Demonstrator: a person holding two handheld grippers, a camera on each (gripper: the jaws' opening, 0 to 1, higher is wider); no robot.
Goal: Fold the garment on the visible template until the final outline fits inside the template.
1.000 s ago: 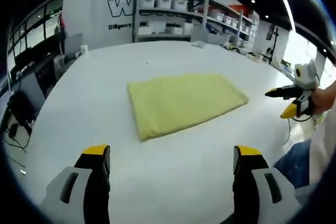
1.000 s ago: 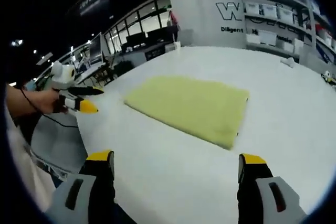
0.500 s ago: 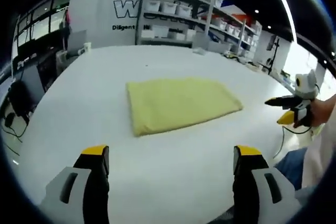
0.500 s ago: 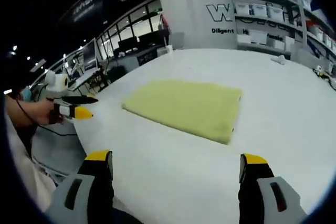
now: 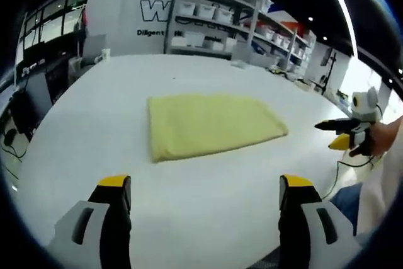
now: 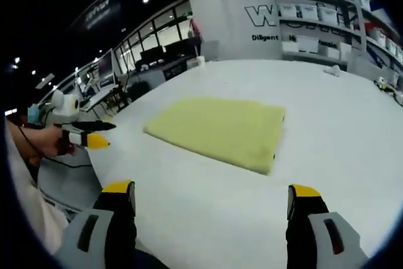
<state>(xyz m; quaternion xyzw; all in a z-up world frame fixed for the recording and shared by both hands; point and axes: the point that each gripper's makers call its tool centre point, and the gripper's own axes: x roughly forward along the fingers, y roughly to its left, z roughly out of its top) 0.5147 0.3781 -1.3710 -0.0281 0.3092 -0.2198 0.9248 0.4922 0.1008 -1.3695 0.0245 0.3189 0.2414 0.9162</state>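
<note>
The yellow garment lies folded flat as a rectangle in the middle of the white surface, well apart from the left tool and the right tool, both held released with jaws spread wide, grasping nothing.

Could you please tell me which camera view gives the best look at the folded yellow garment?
The left gripper view: the yellow garment lies central, its whole outline visible. The right gripper view shows it whole too, more obliquely.
</note>
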